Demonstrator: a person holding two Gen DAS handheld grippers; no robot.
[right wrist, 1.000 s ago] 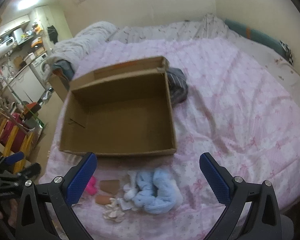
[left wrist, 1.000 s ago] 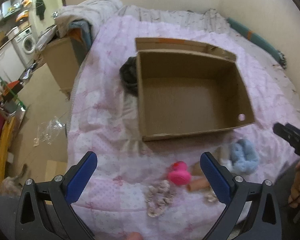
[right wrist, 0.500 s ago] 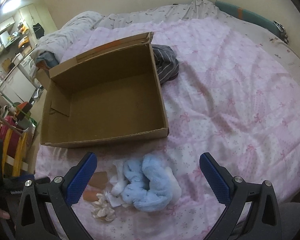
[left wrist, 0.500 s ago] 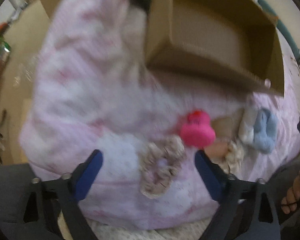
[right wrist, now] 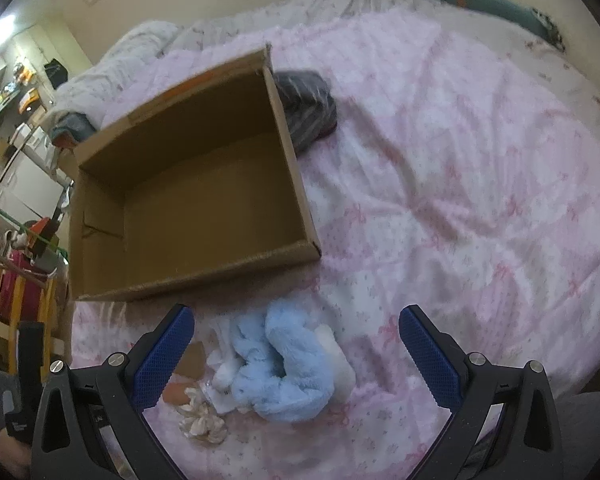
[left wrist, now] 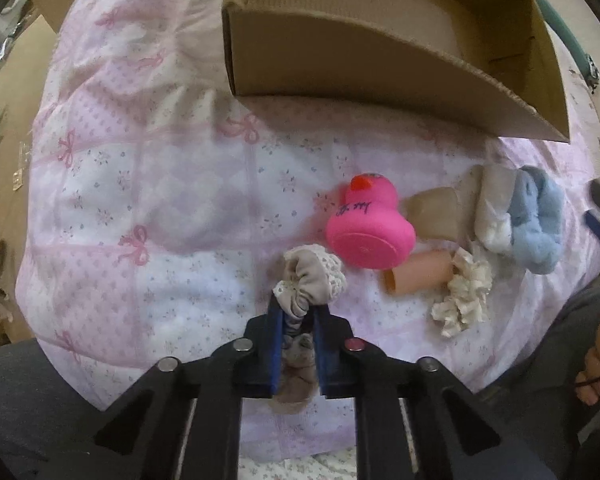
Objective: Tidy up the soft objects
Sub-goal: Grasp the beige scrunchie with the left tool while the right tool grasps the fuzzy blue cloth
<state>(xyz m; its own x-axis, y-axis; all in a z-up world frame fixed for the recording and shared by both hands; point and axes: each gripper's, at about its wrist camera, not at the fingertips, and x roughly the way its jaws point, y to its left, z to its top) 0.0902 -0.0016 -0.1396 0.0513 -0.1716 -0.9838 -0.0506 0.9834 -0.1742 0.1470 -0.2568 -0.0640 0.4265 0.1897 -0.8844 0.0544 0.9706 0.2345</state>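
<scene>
My left gripper (left wrist: 297, 312) is shut on a beige lace-trimmed scrunchie (left wrist: 314, 278) on the pink quilt. Beside it lie a pink rubber duck (left wrist: 370, 228), tan tubes (left wrist: 418, 278), a cream scrunchie (left wrist: 464, 296) and a blue fluffy scrunchie (left wrist: 538, 226). The open cardboard box (left wrist: 340, 64) stands just beyond them. My right gripper (right wrist: 296, 332) is open and hovers over the blue fluffy scrunchie (right wrist: 288, 364), with the cream scrunchie (right wrist: 202, 420) at its lower left and the empty box (right wrist: 300, 184) ahead.
A dark striped cloth (right wrist: 310, 108) lies against the box's far right corner. The pink quilt (right wrist: 460, 184) spreads to the right. A rolled grey blanket (right wrist: 112, 64) lies at the head of the bed. Shelves and clutter (right wrist: 16, 248) stand left of the bed.
My left gripper dropped to the quilt and shut on the beige scrunchie. My right gripper moved closer over the blue scrunchie and stayed open.
</scene>
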